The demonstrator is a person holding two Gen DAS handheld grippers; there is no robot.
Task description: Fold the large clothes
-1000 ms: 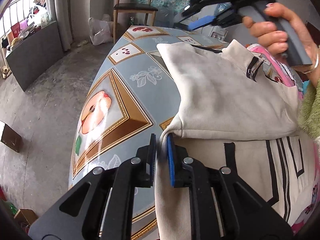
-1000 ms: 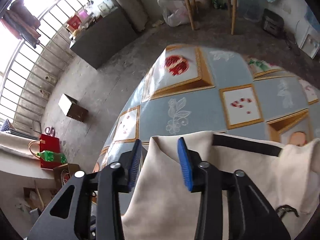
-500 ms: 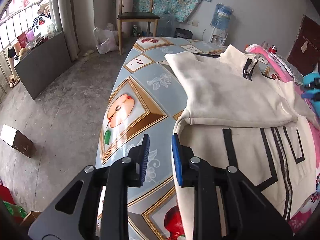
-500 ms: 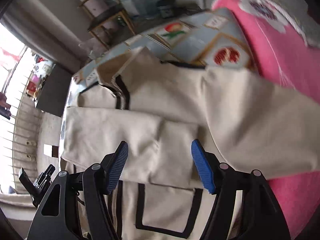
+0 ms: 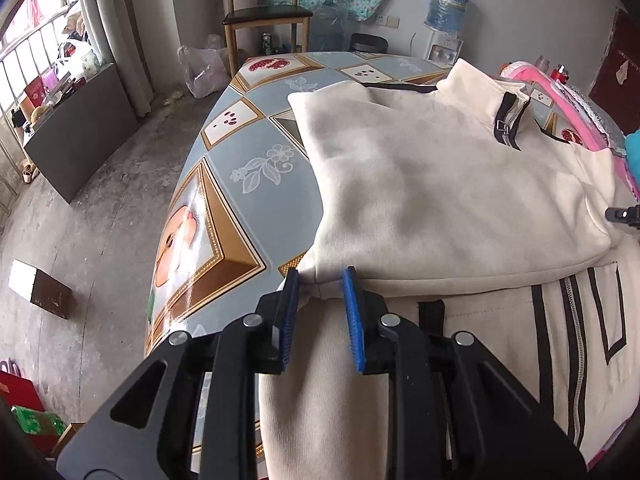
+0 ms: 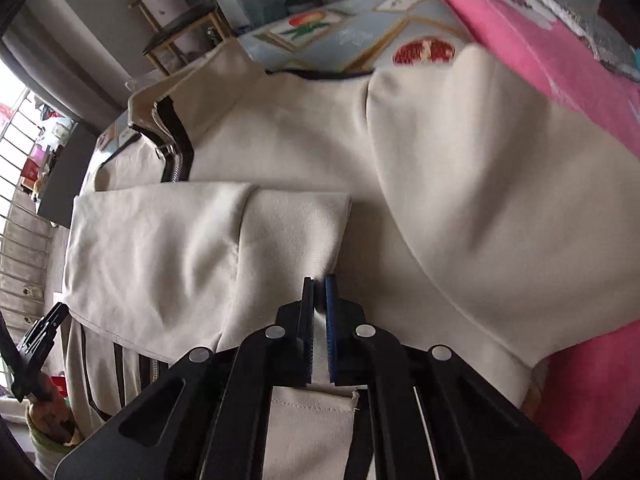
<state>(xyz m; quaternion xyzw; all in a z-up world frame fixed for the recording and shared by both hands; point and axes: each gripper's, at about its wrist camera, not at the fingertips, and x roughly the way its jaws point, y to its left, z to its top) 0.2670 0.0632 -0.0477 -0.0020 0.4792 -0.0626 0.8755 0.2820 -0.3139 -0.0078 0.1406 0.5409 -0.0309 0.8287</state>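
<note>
The cream jacket [image 6: 460,184] now has the right gripper's [image 6: 319,292] fingers just closed on its folded sleeve, while the left gripper's [image 5: 320,280] fingers stand narrowly parted, so another fold looks ready.

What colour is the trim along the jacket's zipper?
Black, bordering the zipper of the cream zip-up jacket; clearest in the left wrist view.

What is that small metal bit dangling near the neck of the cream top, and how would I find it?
Start at the table with the fruit-picture cloth, where the cream jacket lies spread. Follow it to the stand-up collar at the far end. There, on the black-edged zipper, hangs the silver zipper pull, the only shiny metal piece on the plain cream fabric.
</note>
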